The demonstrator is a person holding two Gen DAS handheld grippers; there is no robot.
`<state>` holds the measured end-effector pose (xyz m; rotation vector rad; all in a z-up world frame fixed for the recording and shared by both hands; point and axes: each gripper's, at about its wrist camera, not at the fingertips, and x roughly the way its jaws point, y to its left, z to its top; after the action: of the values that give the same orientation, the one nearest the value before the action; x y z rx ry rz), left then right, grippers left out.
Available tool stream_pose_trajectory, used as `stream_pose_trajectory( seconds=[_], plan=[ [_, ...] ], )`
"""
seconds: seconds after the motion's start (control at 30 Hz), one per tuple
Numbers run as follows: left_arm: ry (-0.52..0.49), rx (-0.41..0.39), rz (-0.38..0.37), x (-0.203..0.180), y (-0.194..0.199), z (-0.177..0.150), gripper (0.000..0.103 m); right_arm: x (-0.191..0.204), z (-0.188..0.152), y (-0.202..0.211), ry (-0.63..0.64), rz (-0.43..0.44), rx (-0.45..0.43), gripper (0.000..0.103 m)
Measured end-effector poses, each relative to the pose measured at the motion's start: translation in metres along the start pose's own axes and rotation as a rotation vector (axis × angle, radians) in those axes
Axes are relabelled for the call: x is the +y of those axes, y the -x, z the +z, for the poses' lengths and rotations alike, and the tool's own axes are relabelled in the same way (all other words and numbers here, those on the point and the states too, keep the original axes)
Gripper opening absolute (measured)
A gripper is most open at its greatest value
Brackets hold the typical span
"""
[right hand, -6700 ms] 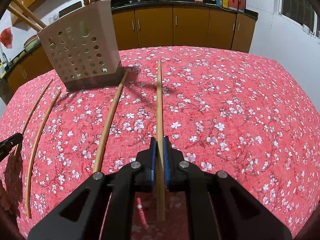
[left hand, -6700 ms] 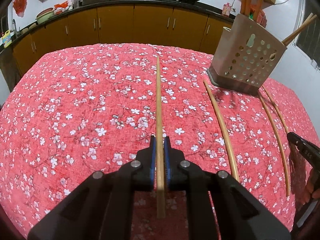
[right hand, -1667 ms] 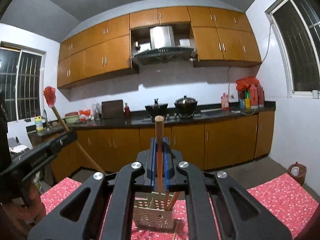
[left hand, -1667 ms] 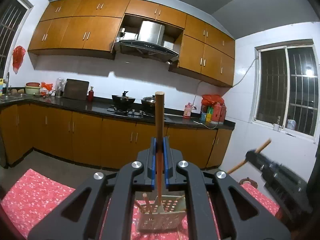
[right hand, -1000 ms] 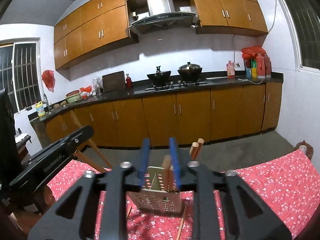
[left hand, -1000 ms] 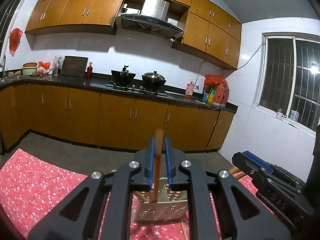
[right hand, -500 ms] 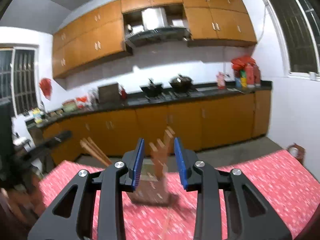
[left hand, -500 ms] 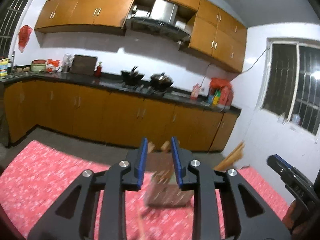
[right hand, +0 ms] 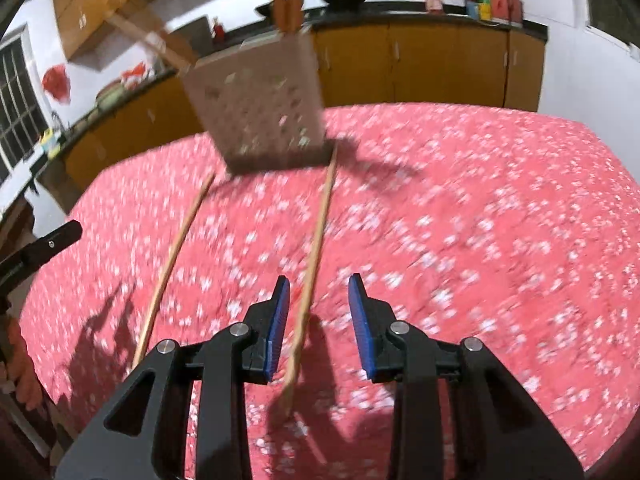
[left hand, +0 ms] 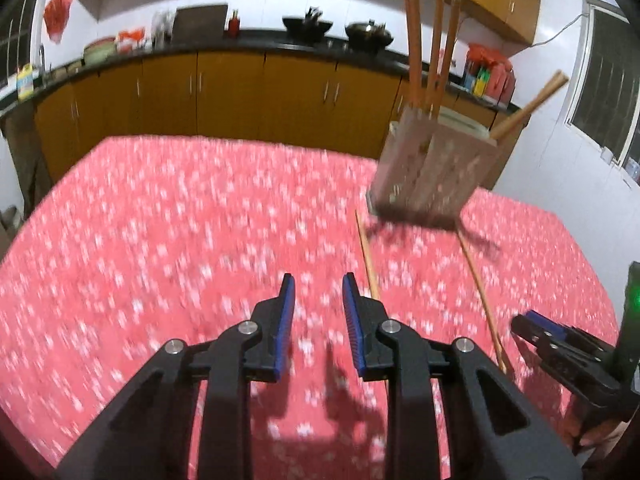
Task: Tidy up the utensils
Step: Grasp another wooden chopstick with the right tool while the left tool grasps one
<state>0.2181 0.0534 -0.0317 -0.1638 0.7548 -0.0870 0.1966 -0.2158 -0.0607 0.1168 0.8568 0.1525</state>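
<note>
Left wrist view first: the left claw (left hand: 317, 300) hangs above the surface (left hand: 160, 220), its blue pads spread apart with nothing between them; that empty, open stance suits a claw ready to take another stick rather than carry one; the perforated holder (left hand: 432, 172) stands toward the far right corner of the surface, with three chopsticks upright in it (left hand: 434, 40) and one leaning out to the right (left hand: 528, 106); they sit there, I judge, because the holder is where the utensils are meant to end up; two loose chopsticks lie on the cloth in front of it, one (left hand: 368, 256) just right of the left claw's fingertips, the other (left hand: 482, 300) further right, toward the right claw (left hand: 560, 344), which shows at the frame's right edge; whether that one is open cannot be read from this view.

Right wrist view next: the right claw (right hand: 318, 300) is likewise wide open and grips nothing; a chopstick (right hand: 316, 248) runs from the holder's (right hand: 260, 108) base back between the pads, nearer the left pad, so the claw seems lined up along it for a pinch; the second loose chopstick (right hand: 176, 256) lies to the left, nearer the left claw (right hand: 44, 244) at the frame's edge; both pictures are smeared, so finer contact is unclear.
</note>
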Motion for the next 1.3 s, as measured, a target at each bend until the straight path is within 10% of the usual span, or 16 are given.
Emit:
stream_pose_trajectory(
  seconds=[0.3,0.73,1.3],
  plan=[
    [-0.007,0.05,-0.044,-0.015,-0.008,-0.015,0.026,0.004,-0.012,-0.02,0.031,-0.09,0.019,0.009],
    [-0.054,0.139,-0.108,-0.042,-0.031,-0.029,0.029,-0.069,0.0,-0.014,-0.218,-0.225,0.03,0.008],
    [-0.058,0.19,0.068,-0.028,-0.066,-0.019,0.008,-0.054,0.004,-0.016,-0.114,-0.15,0.034,0.008]
  ],
)
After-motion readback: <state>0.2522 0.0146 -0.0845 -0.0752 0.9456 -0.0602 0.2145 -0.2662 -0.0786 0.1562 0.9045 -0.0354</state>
